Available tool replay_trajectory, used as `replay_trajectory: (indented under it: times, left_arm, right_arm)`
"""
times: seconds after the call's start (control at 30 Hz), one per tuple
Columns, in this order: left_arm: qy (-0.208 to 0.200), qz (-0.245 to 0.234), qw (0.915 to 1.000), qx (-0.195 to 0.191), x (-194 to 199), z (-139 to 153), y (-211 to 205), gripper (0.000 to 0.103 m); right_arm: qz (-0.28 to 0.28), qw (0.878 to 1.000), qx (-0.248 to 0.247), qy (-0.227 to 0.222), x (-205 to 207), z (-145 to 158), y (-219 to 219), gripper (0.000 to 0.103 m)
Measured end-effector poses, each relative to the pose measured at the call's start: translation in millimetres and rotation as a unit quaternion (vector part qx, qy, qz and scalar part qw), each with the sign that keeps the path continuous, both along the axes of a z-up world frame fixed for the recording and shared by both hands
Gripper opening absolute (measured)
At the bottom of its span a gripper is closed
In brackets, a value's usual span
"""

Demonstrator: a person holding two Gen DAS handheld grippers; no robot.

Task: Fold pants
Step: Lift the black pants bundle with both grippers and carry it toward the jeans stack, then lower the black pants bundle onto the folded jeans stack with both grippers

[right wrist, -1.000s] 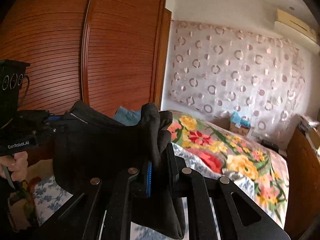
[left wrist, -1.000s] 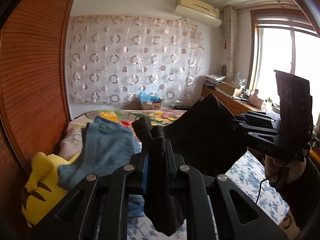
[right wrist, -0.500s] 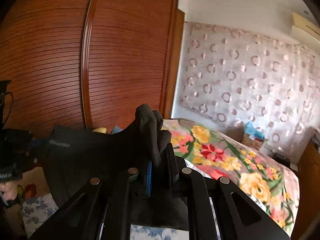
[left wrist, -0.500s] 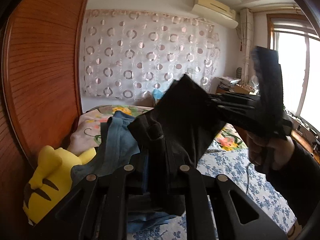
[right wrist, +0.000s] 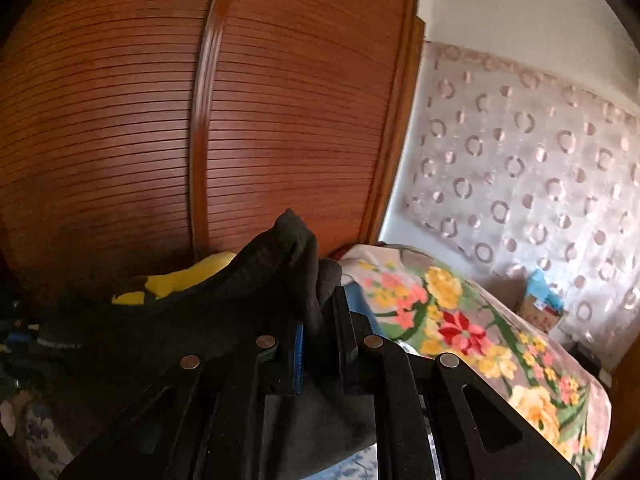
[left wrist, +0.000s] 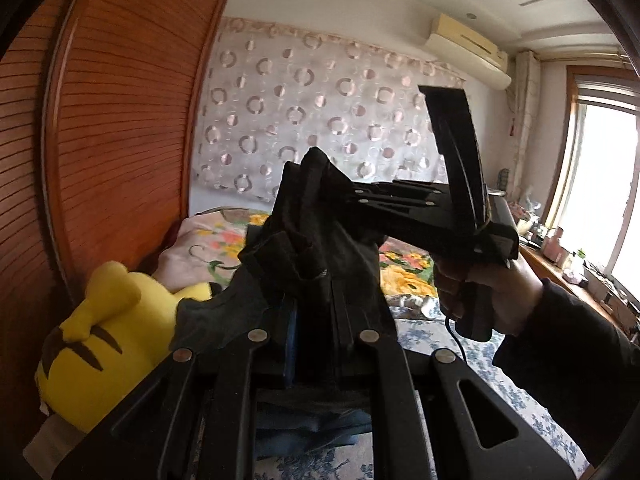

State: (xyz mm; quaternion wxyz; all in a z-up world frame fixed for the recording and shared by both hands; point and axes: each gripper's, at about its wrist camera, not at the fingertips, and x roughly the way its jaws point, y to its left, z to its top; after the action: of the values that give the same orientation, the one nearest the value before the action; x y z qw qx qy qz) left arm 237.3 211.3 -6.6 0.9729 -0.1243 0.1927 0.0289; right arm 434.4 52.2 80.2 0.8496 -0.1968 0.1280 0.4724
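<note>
Both grippers clamped on black fabric pants [left wrist: 320,248]: left gripper [left wrist: 312,320] near, right gripper [left wrist: 344,196] just beyond, corners nearly together.

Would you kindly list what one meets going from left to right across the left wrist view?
Wooden wardrobe door → yellow plush toy → black pants clamped in the left gripper → right gripper, also gripping the pants → hand holding it → window.

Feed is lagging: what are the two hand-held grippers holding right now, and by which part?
Both hold the black pants, lifted off the bed: left hand-held gripper and right hand-held gripper each clamp a bunched edge; which part cannot be told.
</note>
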Motion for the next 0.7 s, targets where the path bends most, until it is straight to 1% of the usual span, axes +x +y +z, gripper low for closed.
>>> replay_trajectory:
  times: [0.1,0.2,0.27,0.33,0.47,0.6,0.67,0.7]
  left_arm:
    - [0.021,0.018,0.9996,0.01,6,-9,2,0.014]
    - [0.035,0.023,0.999,0.012,12,-16,4,0.014]
    - [0.038,0.028,0.9988,0.011,13,-17,5,0.014]
    - [0.038,0.03,0.9987,0.014,12,-17,6,0.015]
    - [0.036,0.037,0.9985,0.018,11,-18,8,0.015]
    - [0.043,0.044,0.998,0.014,11,-24,10,0.015]
    - [0.046,0.046,0.9978,0.012,11,-25,11,0.015]
    - [0.048,0.046,0.9977,0.011,11,-26,11,0.015]
  right_arm:
    - [0.003,1.0,-0.005,0.011,4,-6,3,0.012]
    - [-0.01,0.999,-0.011,0.028,13,-14,2,0.025]
    - [-0.023,0.999,-0.005,0.039,19,-16,-9,0.028]
    - [-0.028,0.999,0.005,0.046,26,-14,-24,0.035]
    - [-0.043,0.998,0.018,0.042,32,-8,-58,0.035]
    - [-0.051,0.998,0.02,0.04,31,-7,-78,0.035]
    - [-0.047,0.998,0.022,0.036,16,-7,-80,0.036]
    - [-0.044,0.998,0.024,0.032,11,-7,-77,0.039]
